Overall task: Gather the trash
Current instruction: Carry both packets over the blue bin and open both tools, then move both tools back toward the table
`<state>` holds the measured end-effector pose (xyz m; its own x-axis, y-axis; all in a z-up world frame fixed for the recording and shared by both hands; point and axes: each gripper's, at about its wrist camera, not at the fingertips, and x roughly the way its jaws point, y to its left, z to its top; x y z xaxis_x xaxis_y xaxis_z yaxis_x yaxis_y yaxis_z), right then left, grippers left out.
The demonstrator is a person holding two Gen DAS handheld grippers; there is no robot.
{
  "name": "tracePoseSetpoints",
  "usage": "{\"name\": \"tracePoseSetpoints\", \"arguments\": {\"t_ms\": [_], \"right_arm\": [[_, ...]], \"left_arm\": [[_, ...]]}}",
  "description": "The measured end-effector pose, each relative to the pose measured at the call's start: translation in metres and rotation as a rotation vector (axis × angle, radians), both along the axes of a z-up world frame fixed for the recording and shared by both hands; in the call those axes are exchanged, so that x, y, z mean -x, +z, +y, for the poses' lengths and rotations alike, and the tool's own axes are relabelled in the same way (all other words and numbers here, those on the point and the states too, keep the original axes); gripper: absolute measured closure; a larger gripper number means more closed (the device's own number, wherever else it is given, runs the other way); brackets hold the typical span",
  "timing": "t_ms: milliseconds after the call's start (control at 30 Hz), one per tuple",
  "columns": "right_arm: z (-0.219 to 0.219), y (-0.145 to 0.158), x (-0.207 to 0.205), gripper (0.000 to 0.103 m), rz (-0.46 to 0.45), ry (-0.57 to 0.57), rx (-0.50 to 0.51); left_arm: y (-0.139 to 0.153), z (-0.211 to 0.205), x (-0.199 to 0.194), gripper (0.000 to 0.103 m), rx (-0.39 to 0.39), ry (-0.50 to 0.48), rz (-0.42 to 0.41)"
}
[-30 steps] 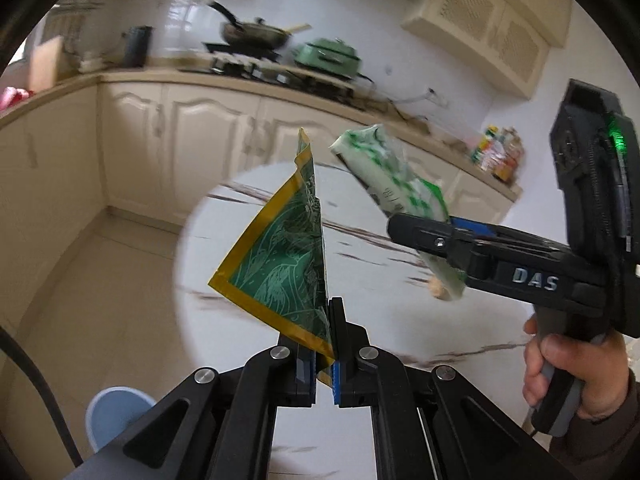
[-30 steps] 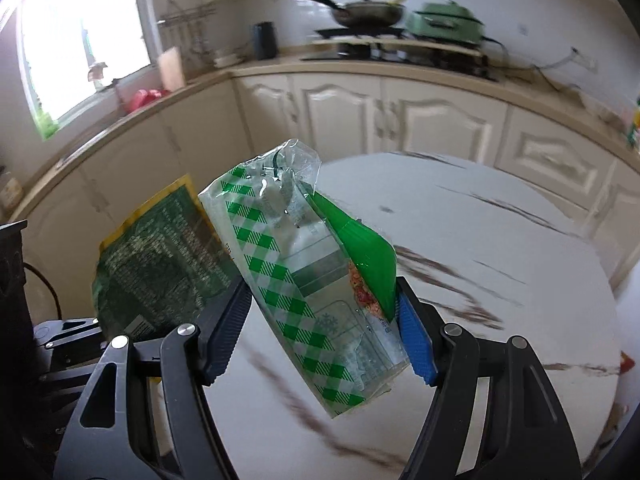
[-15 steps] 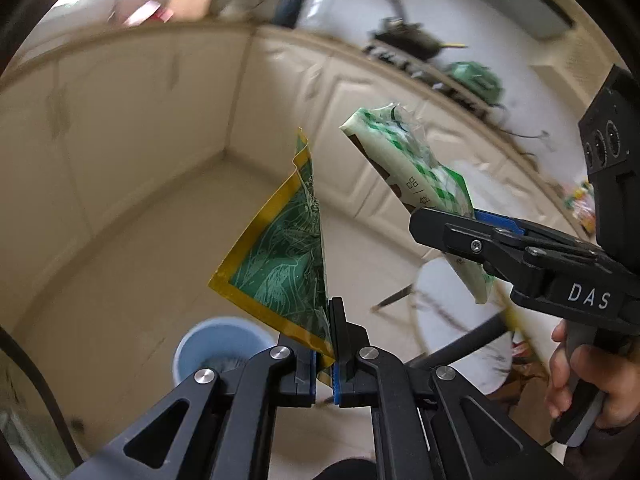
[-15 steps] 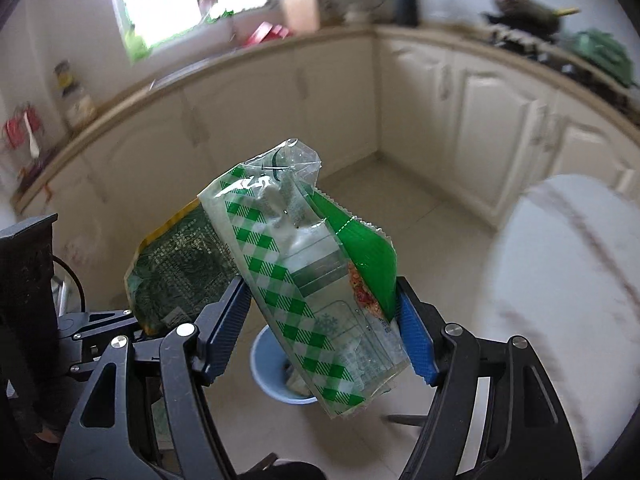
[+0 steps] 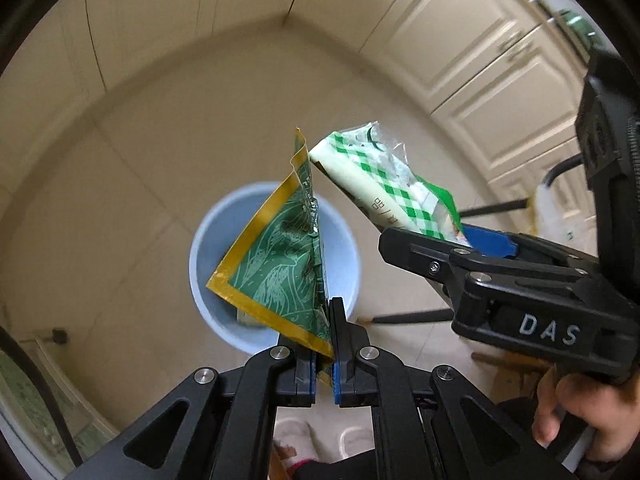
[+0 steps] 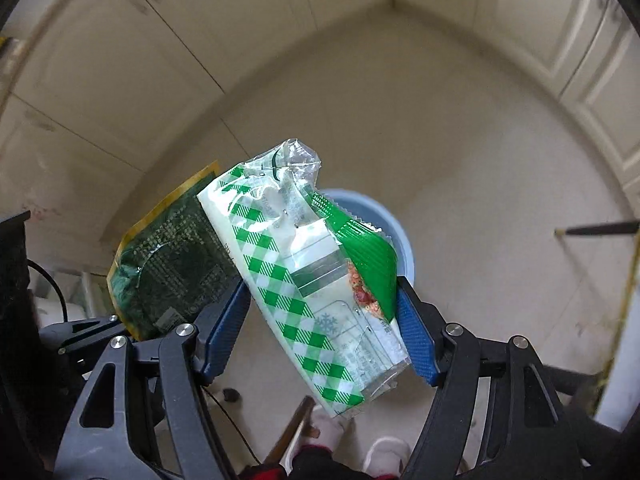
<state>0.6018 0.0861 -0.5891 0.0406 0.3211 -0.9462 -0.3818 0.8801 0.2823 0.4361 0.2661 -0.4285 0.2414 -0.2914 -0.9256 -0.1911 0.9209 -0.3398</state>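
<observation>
While both grippers point steeply down at the tiled floor [image 5: 120,128], the items stand thus. Left gripper [image 5: 325,344]: fingers pressed together, pinching one corner of a dark green, gold-edged foil packet [image 5: 280,264], which stands up from the tips over a pale blue bin [image 5: 348,248] below. Right gripper [image 6: 320,312]: blue pads [image 6: 416,336] spread wide yet pressing both sides of a green-checked clear plastic bag [image 6: 288,272] with a green wrapper inside. Bag and packet sit side by side, both above the bin. Cream cabinet doors [image 5: 480,60] line the room; a hand [image 5: 588,416] grips the right handle.
</observation>
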Motion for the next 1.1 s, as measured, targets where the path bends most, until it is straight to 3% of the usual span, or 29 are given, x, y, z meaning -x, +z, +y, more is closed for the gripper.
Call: {"name": "tracePoseSetpoints", "arguments": {"t_ms": [100, 267, 467, 567, 700, 800, 867, 1100], "right_arm": [[0.002, -0.031, -0.007, 0.033, 0.055, -0.007, 0.014], [0.006, -0.061, -0.017, 0.030, 0.107, -0.015, 0.000], [-0.009, -0.068, -0.025, 0.026, 0.146, -0.039, -0.030], [-0.020, -0.069, -0.027, 0.024, 0.152, -0.049, -0.043], [-0.027, -0.058, -0.024, 0.025, 0.144, -0.053, -0.063], [-0.025, -0.048, -0.022, 0.011, 0.145, -0.057, -0.057], [-0.025, -0.039, -0.019, 0.011, 0.131, -0.054, -0.065], [-0.026, 0.022, -0.004, 0.011, 0.021, -0.049, -0.082]], "left_arm": [[-0.034, 0.015, -0.024, 0.101, 0.017, -0.002, 0.071], [-0.054, 0.017, -0.057, 0.098, 0.002, 0.001, 0.111], [-0.058, 0.026, -0.084, 0.076, 0.006, 0.042, 0.124], [-0.053, 0.025, -0.077, 0.072, -0.003, 0.057, 0.111], [-0.043, 0.034, -0.077, 0.067, -0.009, 0.093, 0.096], [-0.031, 0.028, -0.072, 0.061, -0.020, 0.114, 0.085], [-0.023, 0.029, -0.066, 0.061, -0.033, 0.120, 0.074], [0.038, 0.025, -0.045, 0.059, -0.136, 0.187, -0.023]]}}
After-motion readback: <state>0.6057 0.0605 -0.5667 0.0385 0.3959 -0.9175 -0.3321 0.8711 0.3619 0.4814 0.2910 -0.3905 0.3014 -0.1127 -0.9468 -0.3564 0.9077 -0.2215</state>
